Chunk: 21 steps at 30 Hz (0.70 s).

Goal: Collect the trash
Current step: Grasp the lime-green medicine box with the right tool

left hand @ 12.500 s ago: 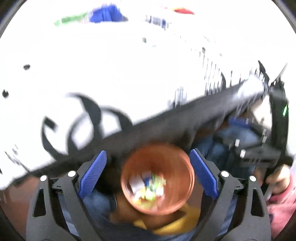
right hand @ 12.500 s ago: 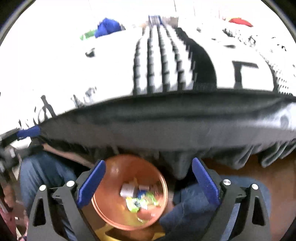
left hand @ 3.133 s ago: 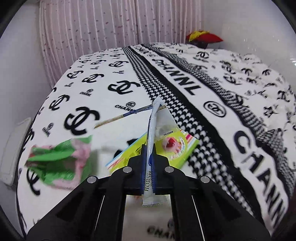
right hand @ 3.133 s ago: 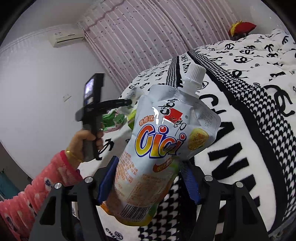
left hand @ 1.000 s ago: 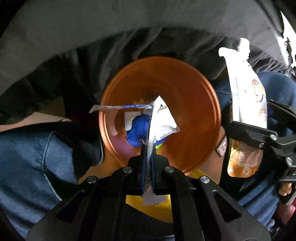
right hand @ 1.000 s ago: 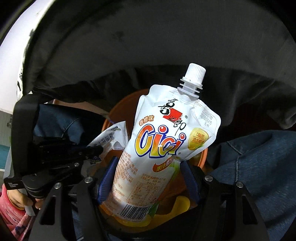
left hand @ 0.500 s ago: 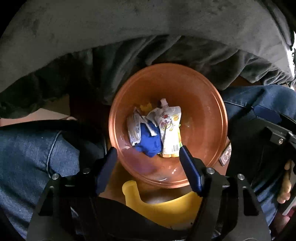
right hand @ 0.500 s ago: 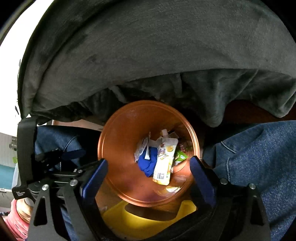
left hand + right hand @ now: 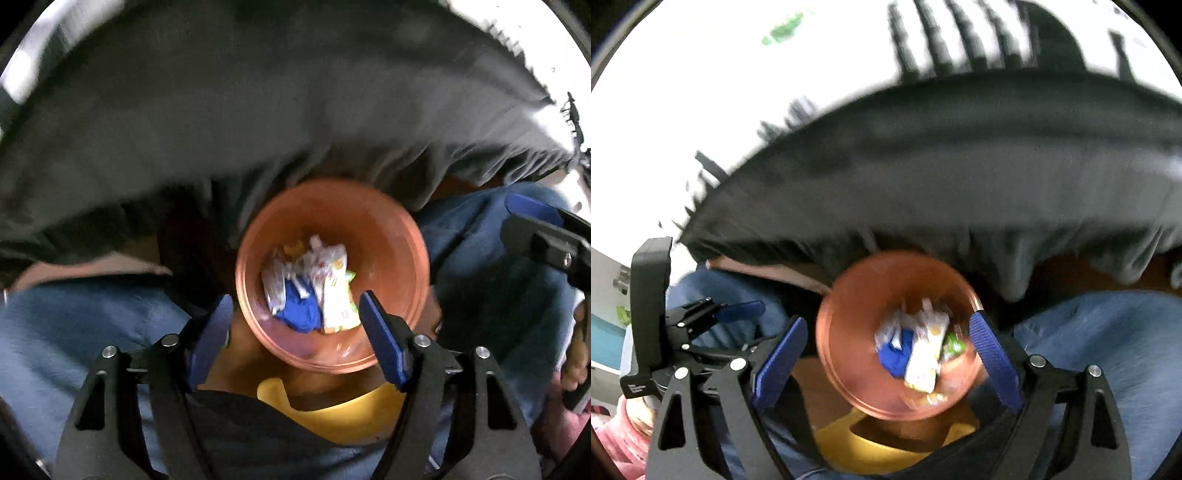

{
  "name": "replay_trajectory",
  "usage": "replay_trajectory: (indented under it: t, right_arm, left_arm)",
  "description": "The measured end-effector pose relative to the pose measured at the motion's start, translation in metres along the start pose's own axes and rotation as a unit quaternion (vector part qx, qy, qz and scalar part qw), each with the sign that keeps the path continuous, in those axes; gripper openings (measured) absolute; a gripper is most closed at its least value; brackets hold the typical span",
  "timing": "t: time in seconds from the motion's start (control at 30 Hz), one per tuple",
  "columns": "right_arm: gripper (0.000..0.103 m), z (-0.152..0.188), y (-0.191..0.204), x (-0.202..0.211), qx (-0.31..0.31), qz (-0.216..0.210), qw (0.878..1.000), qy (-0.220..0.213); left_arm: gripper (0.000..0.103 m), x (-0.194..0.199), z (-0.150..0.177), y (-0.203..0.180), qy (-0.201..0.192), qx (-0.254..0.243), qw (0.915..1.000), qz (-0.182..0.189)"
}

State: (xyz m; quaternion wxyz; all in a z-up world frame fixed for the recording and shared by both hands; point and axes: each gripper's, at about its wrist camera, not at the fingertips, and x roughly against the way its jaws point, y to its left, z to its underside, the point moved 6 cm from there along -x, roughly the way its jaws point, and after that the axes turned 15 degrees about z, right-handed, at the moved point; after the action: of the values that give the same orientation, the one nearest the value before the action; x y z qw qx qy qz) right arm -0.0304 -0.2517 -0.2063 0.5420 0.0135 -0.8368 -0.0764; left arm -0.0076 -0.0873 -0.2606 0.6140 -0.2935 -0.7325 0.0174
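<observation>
An orange round bin (image 9: 399, 243) stands on the floor below both grippers; it also shows in the right wrist view (image 9: 849, 354). Inside lie a white drink pouch (image 9: 334, 291), a white wrapper (image 9: 275, 286) and a blue crumpled piece (image 9: 299, 312). In the right wrist view the pouch (image 9: 925, 360) and the blue piece (image 9: 895, 354) are blurred. My left gripper (image 9: 295, 334) is open and empty above the bin. My right gripper (image 9: 886, 360) is open and empty above it too.
The dark grey bed skirt (image 9: 295, 110) hangs just behind the bin, under the white patterned bedspread (image 9: 738, 92). The person's jeans (image 9: 74, 332) flank the bin on both sides. A yellow object (image 9: 332, 413) sits at its near side. Green trash (image 9: 783, 31) lies far back on the bed.
Both grippers opened and dropped the white wrapper and the drink pouch into the bin. Since then both have pulled back and tilted up, so the bed shows again.
</observation>
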Motion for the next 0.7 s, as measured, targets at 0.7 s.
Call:
replay_trajectory:
  t: [0.7]
  right_arm:
    - [0.098, -0.356, 0.044, -0.004, -0.165, -0.212, 0.956, -0.120]
  left_arm:
    - [0.093, 0.191, -0.124, 0.054, -0.269, 0.017, 0.9617, -0.048]
